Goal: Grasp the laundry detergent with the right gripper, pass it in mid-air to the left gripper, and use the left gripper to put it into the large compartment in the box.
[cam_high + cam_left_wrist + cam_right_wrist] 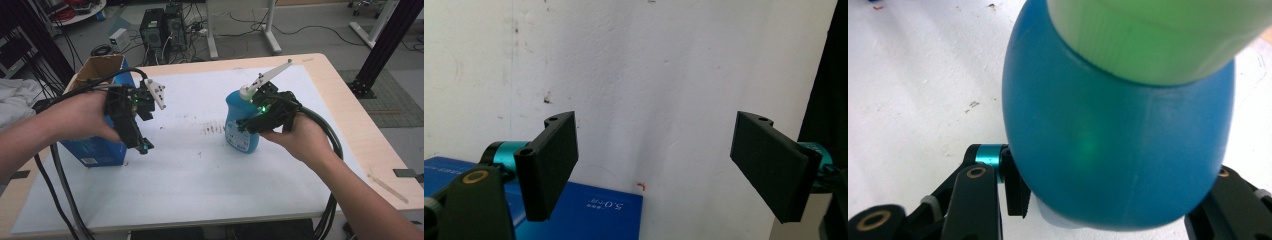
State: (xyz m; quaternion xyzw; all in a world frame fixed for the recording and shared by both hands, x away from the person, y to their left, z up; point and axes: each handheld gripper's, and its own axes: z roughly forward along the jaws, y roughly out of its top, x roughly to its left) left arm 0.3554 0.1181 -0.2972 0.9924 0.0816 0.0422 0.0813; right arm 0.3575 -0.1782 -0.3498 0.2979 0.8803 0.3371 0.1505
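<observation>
A blue bottle (242, 131) with a white cap (246, 92) stands upright on the white sheet (200, 170), right of centre. My right gripper (246, 124) comes at it from the right and is shut on its body. In the right gripper view the blue bottle (1118, 140) sits between the jaws, its pale cap (1158, 35) at the top, and the right jaw is mostly hidden behind it. My left gripper (141, 146) hangs open, pointing down, beside a blue carton (95, 150) at the left. The left gripper (656, 130) holds nothing above the sheet, with the blue carton (594, 207) just below its jaws.
The blue carton's brown top flaps (100, 67) stand open at the table's left edge. Small dark stains (214, 129) mark the sheet near the bottle. A thin wooden stick (386, 187) lies on the bare table at the right. Computer towers (162, 27) and cables sit on the floor behind.
</observation>
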